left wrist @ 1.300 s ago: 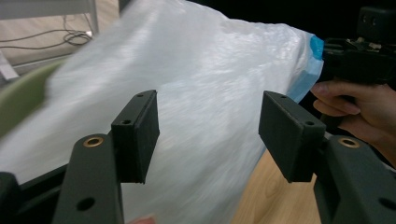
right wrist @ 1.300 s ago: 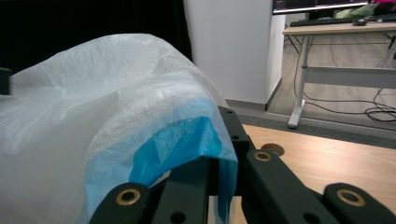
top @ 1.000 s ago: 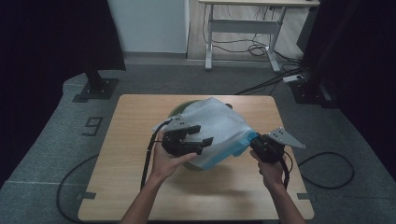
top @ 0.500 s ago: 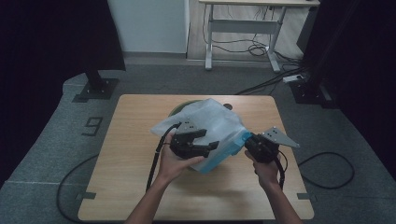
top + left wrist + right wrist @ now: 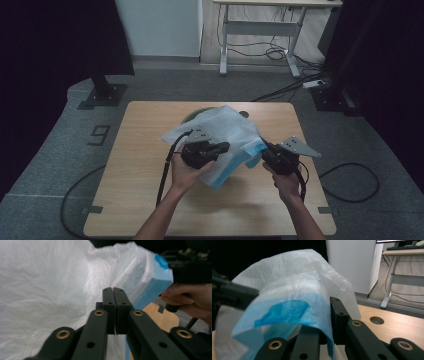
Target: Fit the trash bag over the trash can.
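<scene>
A thin white plastic bag with a blue edge is draped over a green bowl in the middle of the wooden table. My left gripper lies on the bag's near side. Its jaws have just been closing and now meet, with white film pinched between them. My right gripper holds the blue edge from the right. Its jaws have just been opening slightly, but the film still hangs between them and covers one jaw.
A round hole is cut in the tabletop beyond the bag. Cables trail from both grippers over the table's near edge. A desk frame and floor cables stand behind the table, and a dark stand base sits at the far left.
The left gripper's jaws have gone from apart to together on the bag, and that hand has edged right. The bag's folds have shifted a little. The right hand has stayed put.
</scene>
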Demonstrator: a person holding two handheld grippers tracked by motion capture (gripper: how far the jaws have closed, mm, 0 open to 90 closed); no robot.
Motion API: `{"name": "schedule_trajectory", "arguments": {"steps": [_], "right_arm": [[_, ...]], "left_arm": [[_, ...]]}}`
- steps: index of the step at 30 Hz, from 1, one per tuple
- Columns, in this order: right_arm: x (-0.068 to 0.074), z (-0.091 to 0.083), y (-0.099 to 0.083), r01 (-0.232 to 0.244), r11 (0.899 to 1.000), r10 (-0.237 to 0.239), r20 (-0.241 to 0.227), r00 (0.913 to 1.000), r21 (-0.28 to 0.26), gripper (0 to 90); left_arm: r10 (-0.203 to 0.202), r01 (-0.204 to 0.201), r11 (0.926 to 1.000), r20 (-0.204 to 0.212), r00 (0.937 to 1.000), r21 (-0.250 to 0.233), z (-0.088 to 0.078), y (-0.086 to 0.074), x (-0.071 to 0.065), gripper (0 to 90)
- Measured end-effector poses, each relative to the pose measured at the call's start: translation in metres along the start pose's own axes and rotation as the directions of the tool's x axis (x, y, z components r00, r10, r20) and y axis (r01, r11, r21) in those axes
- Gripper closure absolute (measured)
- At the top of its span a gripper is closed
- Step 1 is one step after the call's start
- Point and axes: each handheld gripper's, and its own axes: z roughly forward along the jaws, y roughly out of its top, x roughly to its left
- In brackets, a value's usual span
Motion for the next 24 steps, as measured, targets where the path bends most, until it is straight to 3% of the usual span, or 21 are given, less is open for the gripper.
{"name": "schedule_trajectory", "arguments": {"steps": [5,11,20,24], "right_arm": [[-0.005,-0.003,-0.005,-0.008,1.000,0.008,-0.016,0.9998,0.008,75.3],[-0.008,-0.016,-0.014,0.026,1.000,-0.026,-0.019,0.9995,0.018,68.1],[-0.011,-0.033,-0.023,0.020,1.000,-0.020,-0.016,0.9997,0.019,66.9],[-0.010,-0.035,-0.024,0.023,1.000,-0.023,-0.009,0.9997,0.016,58.4]], "left_arm": [[-0.018,0.019,0.9998,0.044,0.9989,-0.006,-0.002,0.003,0.005,89.6],[-0.019,0.019,0.9998,0.036,0.9992,-0.007,-0.005,0.006,0.009,89.7],[-0.020,0.021,0.9996,0.023,0.9995,-0.020,-0.005,0.005,0.011,89.8],[-0.033,0.033,0.9989,0.016,0.9993,-0.033,-0.007,0.005,0.014,89.8]]}}
